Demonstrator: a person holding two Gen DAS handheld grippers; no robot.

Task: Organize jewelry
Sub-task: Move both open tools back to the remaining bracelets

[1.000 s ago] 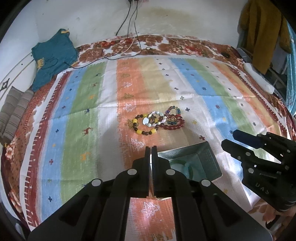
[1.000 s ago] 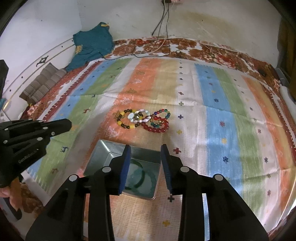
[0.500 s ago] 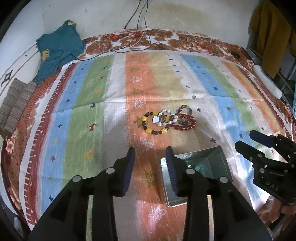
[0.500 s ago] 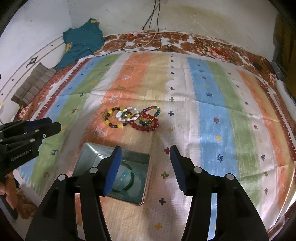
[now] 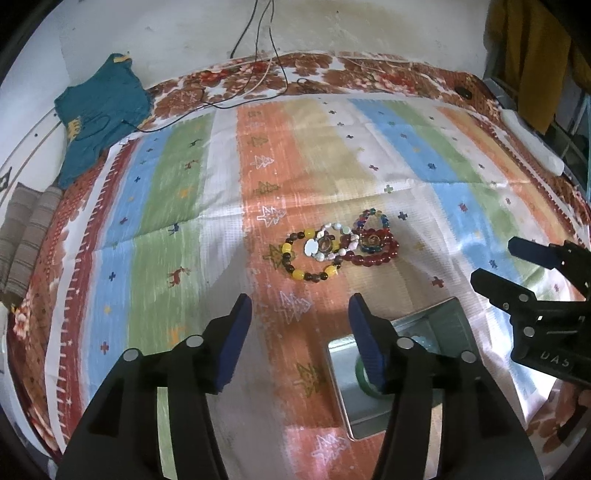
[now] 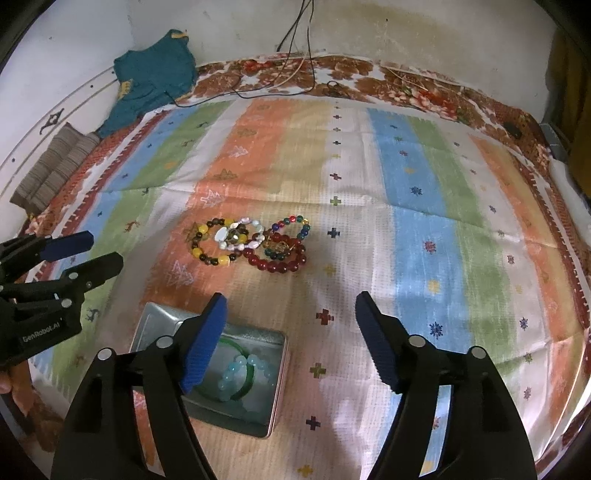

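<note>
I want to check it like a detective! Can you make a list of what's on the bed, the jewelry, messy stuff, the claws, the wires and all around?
Surface: striped cloth spread flat.
Job's things: beaded bracelets clustered on the cloth; metal tin nearer the claws, holding a green bangle and pale blue beads.
Clutter: teal garment, folded striped fabric.
Grippers: left claw and right claw open, both empty, jaws just widened.
Cables: wires hang down the wall onto the far edge.
Surroundings: stained wall; yellow cloth hanging.

Dim, soft daylight; slight blur, fisheye bending (dark corners)
</note>
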